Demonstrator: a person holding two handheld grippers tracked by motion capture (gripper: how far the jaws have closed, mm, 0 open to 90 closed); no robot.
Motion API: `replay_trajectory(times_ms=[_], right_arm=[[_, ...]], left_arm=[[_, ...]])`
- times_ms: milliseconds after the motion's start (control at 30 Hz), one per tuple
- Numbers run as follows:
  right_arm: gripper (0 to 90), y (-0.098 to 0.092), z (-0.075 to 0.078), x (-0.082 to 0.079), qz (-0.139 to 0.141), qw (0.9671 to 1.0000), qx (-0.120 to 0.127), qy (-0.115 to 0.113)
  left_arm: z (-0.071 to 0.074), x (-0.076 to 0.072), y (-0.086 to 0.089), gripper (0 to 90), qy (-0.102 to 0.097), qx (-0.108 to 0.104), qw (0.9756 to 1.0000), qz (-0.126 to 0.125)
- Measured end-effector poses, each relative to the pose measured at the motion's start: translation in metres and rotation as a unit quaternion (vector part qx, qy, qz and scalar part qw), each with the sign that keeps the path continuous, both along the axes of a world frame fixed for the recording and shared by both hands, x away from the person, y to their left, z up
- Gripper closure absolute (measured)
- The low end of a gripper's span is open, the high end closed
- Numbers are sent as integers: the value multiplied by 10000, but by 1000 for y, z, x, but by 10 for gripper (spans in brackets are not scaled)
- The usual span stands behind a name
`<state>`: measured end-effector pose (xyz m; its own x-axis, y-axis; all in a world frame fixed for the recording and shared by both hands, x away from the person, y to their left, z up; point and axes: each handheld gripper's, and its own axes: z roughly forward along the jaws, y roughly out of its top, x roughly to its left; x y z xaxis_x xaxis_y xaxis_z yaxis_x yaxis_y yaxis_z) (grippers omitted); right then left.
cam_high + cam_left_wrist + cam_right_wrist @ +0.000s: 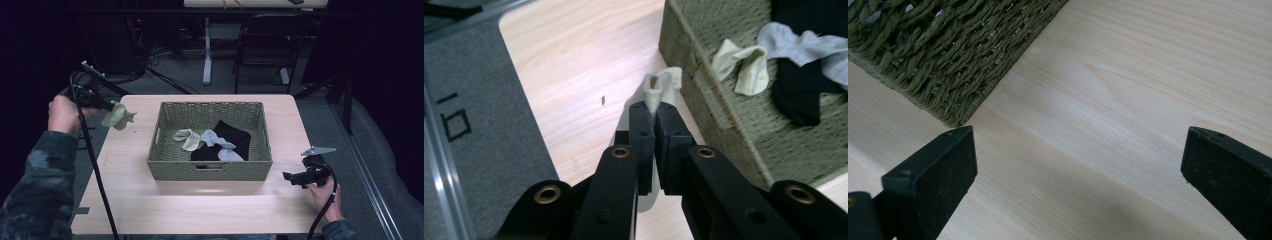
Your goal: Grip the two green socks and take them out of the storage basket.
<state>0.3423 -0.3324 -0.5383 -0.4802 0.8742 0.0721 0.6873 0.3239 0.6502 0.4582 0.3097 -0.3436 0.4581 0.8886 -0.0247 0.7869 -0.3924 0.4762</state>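
Right tool (1075, 170) gapes wide, empty; left tool (655, 120) clenched on pale sock (659, 87).

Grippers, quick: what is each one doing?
Left gripper: closed on a small pale-green fabric sock.
Right gripper: open, holding nothing.

Open tongs (1075, 185) near basket (948, 50) corner

Dim, dark-edged room; overhead light brightens the table (210, 200); close tongs look soft.
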Motion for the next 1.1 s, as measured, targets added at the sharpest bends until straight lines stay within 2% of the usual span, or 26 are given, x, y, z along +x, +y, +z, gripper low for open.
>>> replay_trajectory(times_ms=[167, 300, 533, 967, 1100], right_arm=[[8, 0, -1, 1, 16, 10000, -52, 22], [8, -1, 0, 0, -14, 10000, -9, -23], [8, 1, -1, 0, 17, 10000, -48, 2], [8, 2, -2, 0, 49, 10000, -59, 30], [8, 2, -2, 0, 33, 10000, -36, 30]], left_arm=[[-32, 1, 7, 872, 180, -52, 9998, 91], [-57, 1, 9, 872, 234, -38, 9996, 145], [-105, 2, 12, 872, 461, -252, 9983, 252], [-167, -7, 16, 866, 782, -530, 9950, 323], [-178, -10, 19, 845, 863, -668, 9933, 370]])
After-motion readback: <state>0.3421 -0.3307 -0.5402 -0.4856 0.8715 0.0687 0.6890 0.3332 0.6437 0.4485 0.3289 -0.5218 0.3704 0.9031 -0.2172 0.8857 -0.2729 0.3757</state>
